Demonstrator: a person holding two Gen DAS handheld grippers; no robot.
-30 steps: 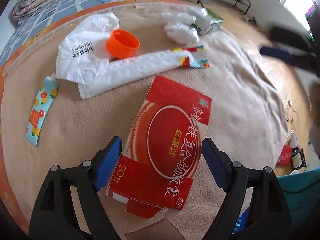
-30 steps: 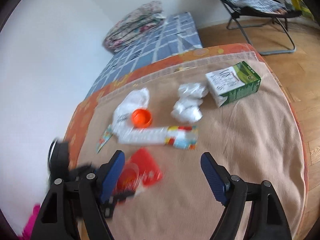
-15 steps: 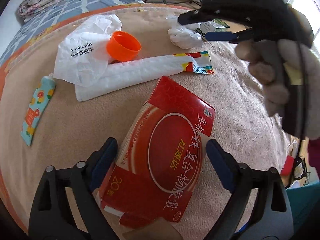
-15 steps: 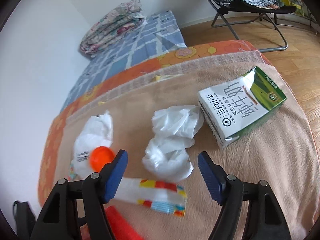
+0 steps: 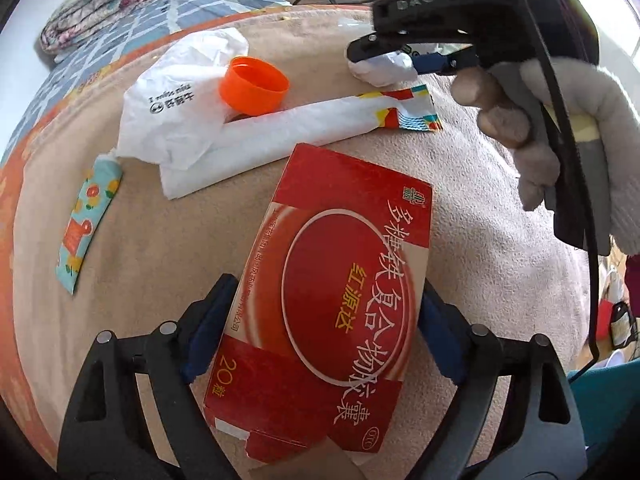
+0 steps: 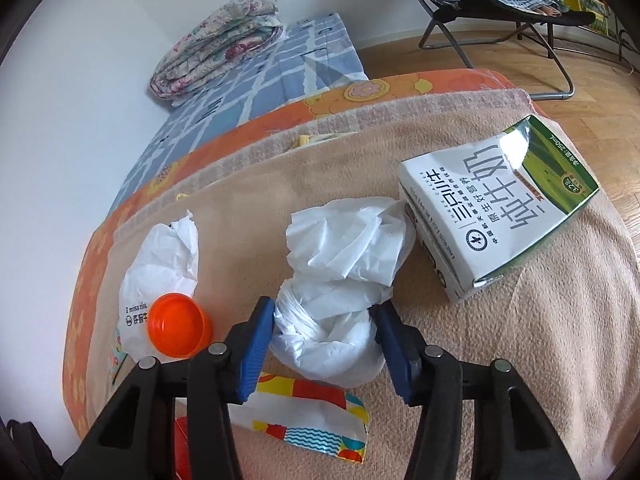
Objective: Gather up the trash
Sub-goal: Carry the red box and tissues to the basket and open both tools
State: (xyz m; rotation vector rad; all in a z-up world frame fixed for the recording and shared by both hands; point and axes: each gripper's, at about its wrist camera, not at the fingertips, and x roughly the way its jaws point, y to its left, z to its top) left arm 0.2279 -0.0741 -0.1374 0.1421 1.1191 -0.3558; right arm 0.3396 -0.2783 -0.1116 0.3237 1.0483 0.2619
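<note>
Left wrist view: the left tongs sit closed against both sides of the red box on the beige blanket.

Right wrist view alone shows the milk carton; the right tongs pinch the crumpled white bag beside the orange cap.

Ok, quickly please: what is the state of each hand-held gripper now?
Left hand-held gripper: closed on the red box.
Right hand-held gripper: closed around the crumpled white bag.
</note>
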